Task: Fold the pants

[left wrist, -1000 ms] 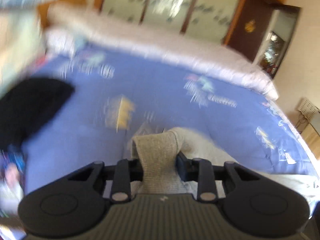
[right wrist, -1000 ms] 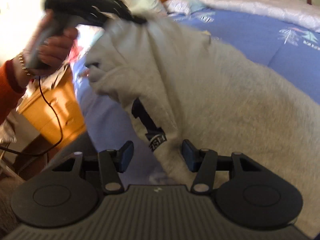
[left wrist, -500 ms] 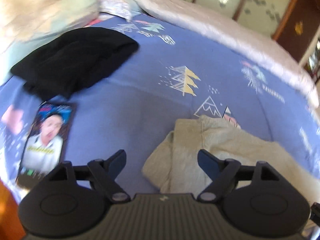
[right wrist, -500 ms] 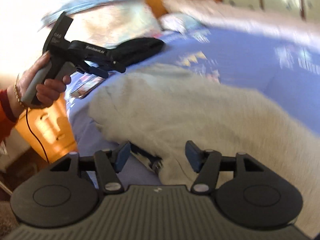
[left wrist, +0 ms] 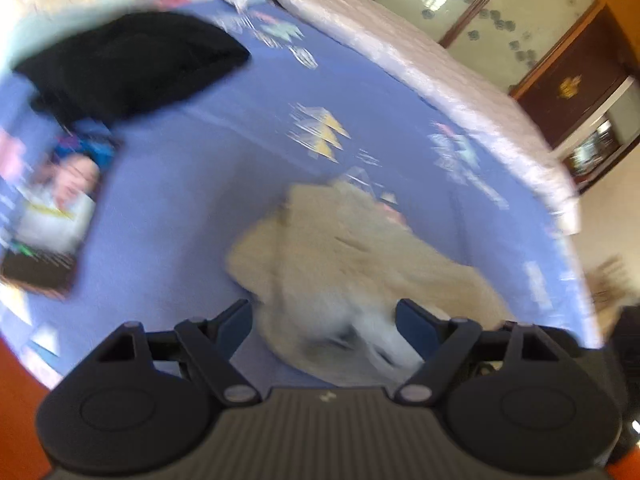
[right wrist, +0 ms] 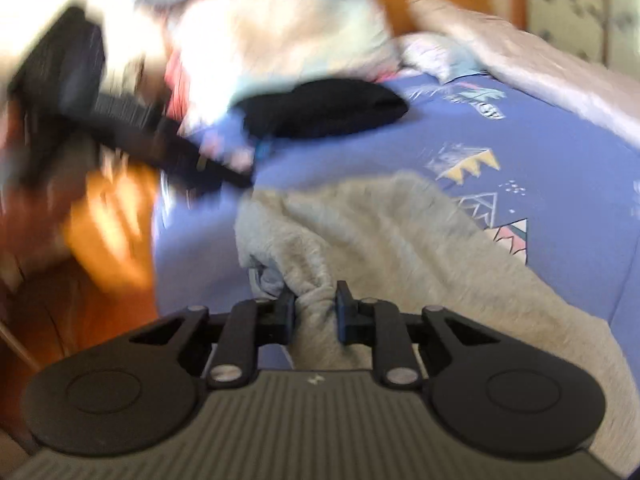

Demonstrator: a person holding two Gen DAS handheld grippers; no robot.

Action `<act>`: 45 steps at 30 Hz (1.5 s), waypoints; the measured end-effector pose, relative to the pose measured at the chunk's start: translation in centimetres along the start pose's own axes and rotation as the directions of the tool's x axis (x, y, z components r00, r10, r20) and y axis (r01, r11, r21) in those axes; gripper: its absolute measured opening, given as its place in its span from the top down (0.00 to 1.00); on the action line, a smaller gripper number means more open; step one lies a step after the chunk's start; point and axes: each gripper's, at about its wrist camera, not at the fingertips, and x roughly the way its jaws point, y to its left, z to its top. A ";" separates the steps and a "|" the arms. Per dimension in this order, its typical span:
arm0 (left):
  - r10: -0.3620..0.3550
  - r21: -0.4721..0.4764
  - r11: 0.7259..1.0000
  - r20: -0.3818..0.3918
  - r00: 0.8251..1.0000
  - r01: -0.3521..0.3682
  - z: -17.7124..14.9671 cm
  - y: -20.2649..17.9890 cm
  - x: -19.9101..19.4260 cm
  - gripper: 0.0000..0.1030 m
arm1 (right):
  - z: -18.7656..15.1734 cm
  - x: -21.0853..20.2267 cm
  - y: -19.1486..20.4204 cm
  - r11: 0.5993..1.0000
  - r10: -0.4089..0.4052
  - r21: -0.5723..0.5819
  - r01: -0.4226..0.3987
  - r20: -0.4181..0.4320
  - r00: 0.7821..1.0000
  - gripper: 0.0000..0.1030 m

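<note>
The grey pants [left wrist: 352,256] lie spread on the blue bedsheet [left wrist: 224,168], also seen in the right wrist view [right wrist: 400,240]. My left gripper [left wrist: 324,320] is open and hovers just above the near end of the pants, its jaws wide apart. My right gripper [right wrist: 316,310] is shut on a bunched fold of the pants at their near edge. The left gripper shows blurred at the left of the right wrist view [right wrist: 132,132].
A black garment [left wrist: 124,64] lies at the far left of the bed, with a phone [left wrist: 56,208] near it. A pale quilt [left wrist: 420,60] runs along the far side. A wooden bedside unit [right wrist: 108,220] stands left of the bed.
My left gripper let go of the pants, opened and drew back. My right gripper closed on a fold of the pants, which now lie on the bed.
</note>
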 end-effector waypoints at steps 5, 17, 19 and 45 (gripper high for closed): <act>-0.168 -0.106 0.981 -0.036 0.985 0.163 -0.1 -0.1 2.2 0.13 | 1.0 -0.7 -4.0 0.957 0.099 0.268 -0.111 0.060 0.993 0.78; -0.302 -0.210 0.936 -0.072 0.951 0.282 -0.7 -1.7 4.9 0.13 | 1.8 -0.7 -2.4 0.969 -0.061 0.246 0.022 0.153 0.986 0.80; -0.292 -0.226 0.936 -0.071 0.954 0.270 -0.2 -1.8 6.0 0.16 | 1.5 -0.3 -2.3 0.970 -0.044 0.244 0.004 0.158 0.986 0.80; 0.092 0.136 0.985 0.101 0.991 -0.105 -3.5 -0.7 3.0 0.59 | -1.1 4.6 5.3 0.992 -0.082 -0.093 0.087 0.057 0.995 0.63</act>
